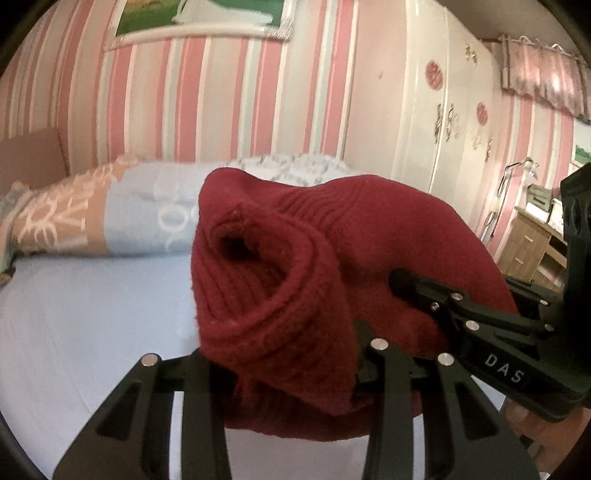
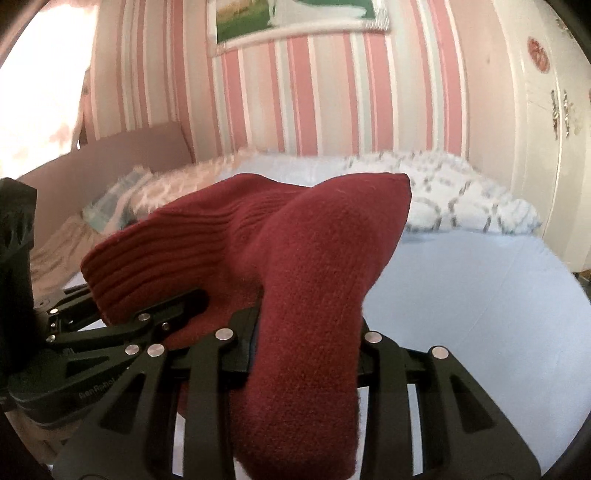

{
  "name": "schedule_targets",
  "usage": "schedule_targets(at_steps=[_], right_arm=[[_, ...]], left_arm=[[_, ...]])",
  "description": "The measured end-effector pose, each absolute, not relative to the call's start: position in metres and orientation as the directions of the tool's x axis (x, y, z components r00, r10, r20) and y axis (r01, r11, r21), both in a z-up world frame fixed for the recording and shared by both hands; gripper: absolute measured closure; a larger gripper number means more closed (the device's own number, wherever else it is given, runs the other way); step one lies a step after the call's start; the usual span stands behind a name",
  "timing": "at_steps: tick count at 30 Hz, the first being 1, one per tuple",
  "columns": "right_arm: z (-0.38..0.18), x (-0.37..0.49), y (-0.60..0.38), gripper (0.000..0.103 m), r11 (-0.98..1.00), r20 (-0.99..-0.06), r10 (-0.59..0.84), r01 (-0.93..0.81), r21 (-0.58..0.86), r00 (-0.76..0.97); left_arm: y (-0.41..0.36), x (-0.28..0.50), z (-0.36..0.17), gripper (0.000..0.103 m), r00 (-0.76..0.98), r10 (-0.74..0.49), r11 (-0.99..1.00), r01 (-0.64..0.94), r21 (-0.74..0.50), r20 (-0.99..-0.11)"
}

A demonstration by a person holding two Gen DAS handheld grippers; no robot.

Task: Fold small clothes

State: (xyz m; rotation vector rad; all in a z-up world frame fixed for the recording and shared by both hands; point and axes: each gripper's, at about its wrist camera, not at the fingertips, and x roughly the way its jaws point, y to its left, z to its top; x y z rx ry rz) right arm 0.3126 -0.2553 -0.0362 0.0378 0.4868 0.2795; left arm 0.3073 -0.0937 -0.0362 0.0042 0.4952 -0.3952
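Two close wrist views, sharing striped wall [image 1: 229, 92].

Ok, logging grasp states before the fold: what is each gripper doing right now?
Left gripper: shut on the red sock's ribbed cuff end.
Right gripper: shut on the same sock's foot end.

A bed [image 1: 74, 314] in pale blue sheeting – patterned pillows [image 1: 110, 210] at its head. Behind, striped wallpaper [image 1: 221, 103], a framed picture [image 1: 203, 18], a white wardrobe [image 1: 436, 110].
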Motion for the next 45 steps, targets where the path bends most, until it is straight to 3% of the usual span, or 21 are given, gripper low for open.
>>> schedule_targets(at_steps=[8,14,21,28,32,36,43,45], right_arm=[[0.022,0.269,-0.321,0.071,0.964,-0.398,0.265,-0.251,0.088,0.878],[0.006,0.227,-0.374,0.071,0.966,-0.426,0.255,-0.252,0.065,0.868],[-0.091,0.196,-0.419,0.071,0.954,-0.517,0.292,-0.281,0.102,0.805],[-0.220,0.183,-0.429,0.069,0.948,-0.682,0.300,-0.288,0.137,0.666],[-0.244,0.168,-0.431,0.060,0.948,-0.680,0.308,-0.276,0.158,0.665],[-0.245,0.165,-0.434,0.047,0.950,-0.673,0.310,-0.252,0.186,0.671],[-0.227,0.155,-0.442,0.019,0.960,-0.642,0.278,-0.238,0.151,0.714],[-0.216,0.148,-0.446,0.016,0.961,-0.630,0.274,-0.226,0.158,0.726]], left_arm=[[-0.144,0.267,0.018,0.065,0.817,-0.402,0.910,0.405,-0.086,-0.413],[-0.192,0.232,0.003,0.065,0.796,-0.424,0.901,0.419,-0.111,-0.432],[-0.236,0.203,-0.083,0.065,0.724,-0.405,0.910,0.380,-0.167,-0.559],[-0.266,0.184,-0.217,0.064,0.632,-0.308,0.942,0.305,-0.137,-0.711],[-0.268,0.167,-0.247,0.054,0.647,-0.270,0.949,0.305,-0.083,-0.713],[-0.257,0.169,-0.248,0.029,0.657,-0.254,0.958,0.272,-0.092,-0.710],[-0.238,0.159,-0.224,0.028,0.706,-0.243,0.961,0.268,-0.066,-0.665],[-0.234,0.157,-0.218,0.028,0.708,-0.245,0.962,0.265,-0.072,-0.663]])
